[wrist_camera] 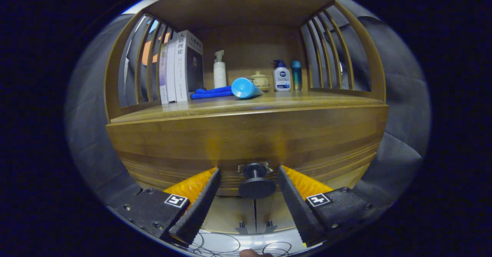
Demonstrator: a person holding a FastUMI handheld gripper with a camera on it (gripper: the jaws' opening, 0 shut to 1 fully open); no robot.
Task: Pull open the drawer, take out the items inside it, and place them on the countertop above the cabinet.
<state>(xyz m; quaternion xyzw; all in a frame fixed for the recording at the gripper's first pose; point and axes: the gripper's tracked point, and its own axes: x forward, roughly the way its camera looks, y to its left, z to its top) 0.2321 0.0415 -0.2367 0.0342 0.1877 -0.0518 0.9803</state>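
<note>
A wooden cabinet faces me, its drawer front [246, 141] closed flush under the countertop [250, 105]. A dark round knob [256, 184] sticks out of the drawer front. My gripper [249, 172] stands open with one finger on each side of the knob, neither pad touching it. The drawer's inside is hidden. On the countertop lie a light blue tube [244, 88] on its side and a folded blue cloth [211, 93].
Upright books [183, 67] stand at the back left of the countertop, with a white spray bottle [219, 70], a small lidded pot [259, 80], a white lotion bottle [281, 76] and a slim blue bottle [296, 75] along the back. Slatted wooden sides enclose the shelf. Cables lie on the floor below.
</note>
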